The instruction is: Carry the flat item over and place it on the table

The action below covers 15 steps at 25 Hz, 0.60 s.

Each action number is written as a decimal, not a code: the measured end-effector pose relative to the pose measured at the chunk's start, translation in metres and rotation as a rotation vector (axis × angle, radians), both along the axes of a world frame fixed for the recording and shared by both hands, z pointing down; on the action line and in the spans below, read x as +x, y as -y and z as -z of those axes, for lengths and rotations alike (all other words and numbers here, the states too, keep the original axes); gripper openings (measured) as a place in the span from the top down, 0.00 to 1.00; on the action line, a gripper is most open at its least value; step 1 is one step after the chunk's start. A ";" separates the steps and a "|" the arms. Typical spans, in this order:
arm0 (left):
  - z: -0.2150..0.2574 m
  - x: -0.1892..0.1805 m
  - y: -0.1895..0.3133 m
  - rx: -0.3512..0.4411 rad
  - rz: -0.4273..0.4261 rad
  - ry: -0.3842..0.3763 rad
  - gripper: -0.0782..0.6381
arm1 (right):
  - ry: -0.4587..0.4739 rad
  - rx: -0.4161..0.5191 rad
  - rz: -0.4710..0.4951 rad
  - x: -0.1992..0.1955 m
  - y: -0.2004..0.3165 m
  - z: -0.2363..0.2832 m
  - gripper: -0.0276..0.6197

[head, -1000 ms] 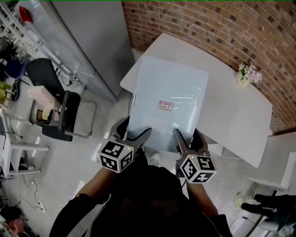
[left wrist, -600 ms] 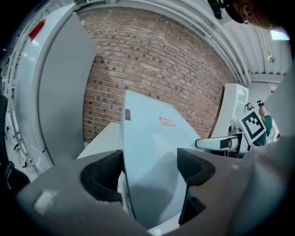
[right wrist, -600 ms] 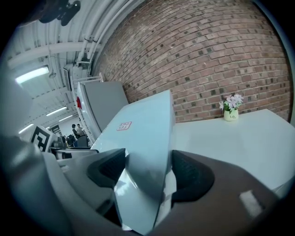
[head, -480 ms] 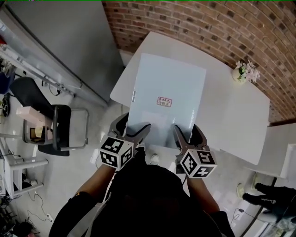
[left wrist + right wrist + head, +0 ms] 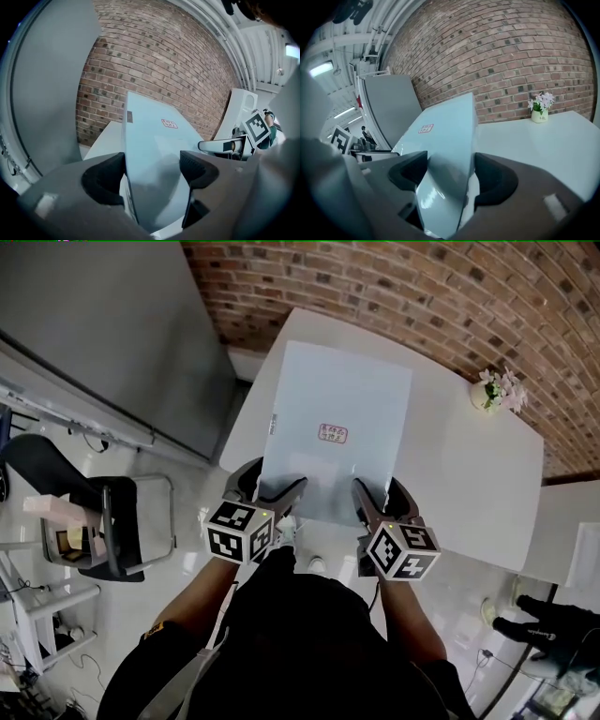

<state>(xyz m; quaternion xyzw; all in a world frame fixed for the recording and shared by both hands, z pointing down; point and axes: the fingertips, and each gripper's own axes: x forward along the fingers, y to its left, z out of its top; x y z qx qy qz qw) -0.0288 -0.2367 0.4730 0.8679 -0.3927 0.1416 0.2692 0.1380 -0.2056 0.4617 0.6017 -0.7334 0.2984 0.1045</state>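
A flat pale-blue panel (image 5: pixel 336 427) with a small red label (image 5: pixel 332 433) hangs above the white table (image 5: pixel 469 474), held at its near edge by both grippers. My left gripper (image 5: pixel 272 495) is shut on its near left corner, and my right gripper (image 5: pixel 375 501) is shut on its near right corner. In the left gripper view the panel (image 5: pixel 152 154) runs between the dark pads (image 5: pixel 104 180). In the right gripper view the panel (image 5: pixel 445 154) passes between the pads (image 5: pixel 492 180), tilted over the table (image 5: pixel 534 140).
A small pot of pink flowers (image 5: pixel 494 390) stands at the table's far right, by the brick wall (image 5: pixel 422 296). A grey cabinet (image 5: pixel 94 334) flanks the table's left. A black chair (image 5: pixel 94 512) stands on the floor at left.
Both grippers have carried the panel forward, so more of it now lies over the table. The chair and cabinet have slid left and down in view.
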 end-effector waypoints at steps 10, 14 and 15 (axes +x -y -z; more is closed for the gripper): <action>-0.042 0.000 0.056 -0.078 -0.053 -0.001 0.35 | -0.003 -0.081 -0.062 -0.001 0.048 -0.038 0.46; -0.057 0.004 0.071 -0.105 -0.071 0.004 0.35 | -0.001 -0.099 -0.079 0.002 0.061 -0.053 0.46; -0.061 0.005 0.075 -0.111 -0.074 0.007 0.35 | 0.000 -0.110 -0.087 0.003 0.063 -0.058 0.46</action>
